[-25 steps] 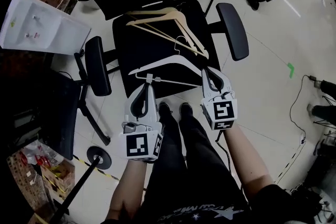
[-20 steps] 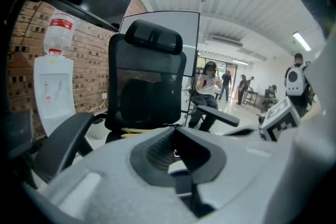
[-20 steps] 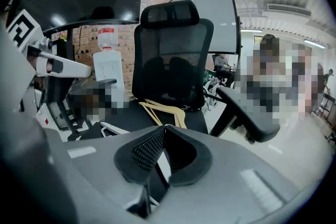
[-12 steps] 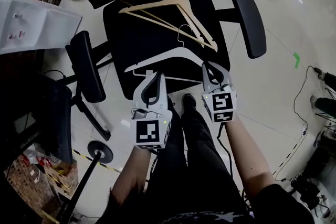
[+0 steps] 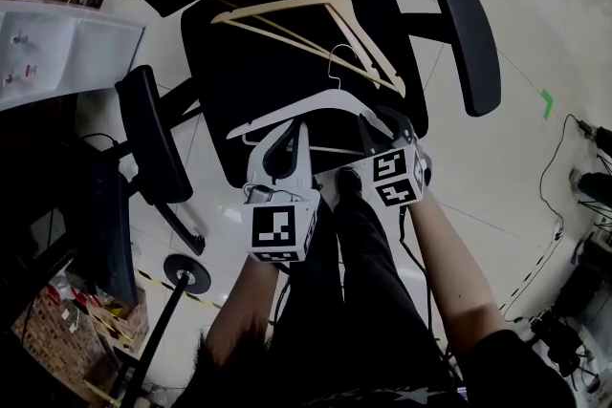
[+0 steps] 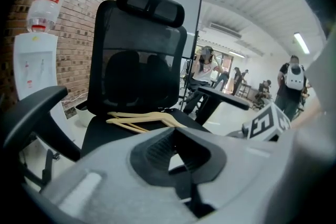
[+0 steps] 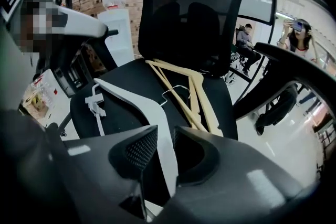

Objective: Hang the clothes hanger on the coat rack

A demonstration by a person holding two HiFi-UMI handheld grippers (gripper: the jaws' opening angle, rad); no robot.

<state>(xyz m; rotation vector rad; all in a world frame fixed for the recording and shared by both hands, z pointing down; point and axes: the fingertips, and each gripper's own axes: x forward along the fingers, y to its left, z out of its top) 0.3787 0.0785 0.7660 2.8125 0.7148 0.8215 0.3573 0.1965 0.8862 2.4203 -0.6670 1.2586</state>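
A white plastic hanger (image 5: 320, 107) (image 7: 134, 99) lies across the front of a black office chair's seat (image 5: 258, 72). Behind it lie wooden hangers (image 5: 316, 14) (image 7: 202, 94) (image 6: 142, 119). My right gripper (image 5: 380, 121) (image 7: 161, 136) has just been opening. The white hanger's right arm runs between its jaws, and a thin gap shows beside the right pad, so the pads do not clamp it. My left gripper (image 5: 296, 129) (image 6: 175, 131) hangs shut over the seat's front edge, near the hanger's left end, with nothing seen in it.
Chair armrests (image 5: 153, 134) (image 5: 469, 38) flank the seat, and the tall backrest (image 7: 191, 13) stands behind it. A water dispenser (image 6: 34, 60) stands at the left by a brick wall. People (image 6: 291, 84) stand in the background. The person's legs (image 5: 354, 253) are below the grippers.
Both grippers have come down toward the seat's front edge. The right gripper's jaws, shut before, now stand apart around the white hanger's arm.
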